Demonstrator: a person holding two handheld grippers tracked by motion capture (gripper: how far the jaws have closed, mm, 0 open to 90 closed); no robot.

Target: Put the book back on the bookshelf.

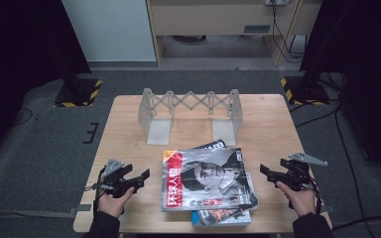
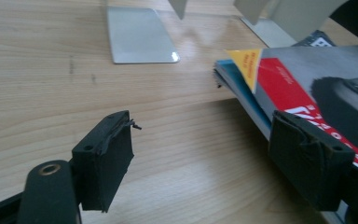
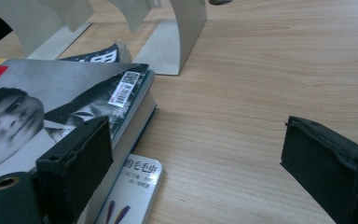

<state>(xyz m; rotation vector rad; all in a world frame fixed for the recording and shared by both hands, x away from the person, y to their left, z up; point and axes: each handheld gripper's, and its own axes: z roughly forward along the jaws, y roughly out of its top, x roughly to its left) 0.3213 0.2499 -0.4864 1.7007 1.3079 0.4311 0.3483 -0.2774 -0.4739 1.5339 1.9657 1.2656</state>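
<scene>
Two black two-jaw grippers, the left gripper and the right gripper, are waiting spread and empty beside the glossy red-and-grey magazine lying on the stack at the near middle of the light wooden table, so both should be closing evenly on its opposite edges.

High view overlooks table; gripper views closely share, seemingly, the magazines.

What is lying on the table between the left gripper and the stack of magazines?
Nothing: in the high view, bare wooden table separates the left gripper from the stack of magazines. In the left gripper view, its jaws stand open.
</scene>
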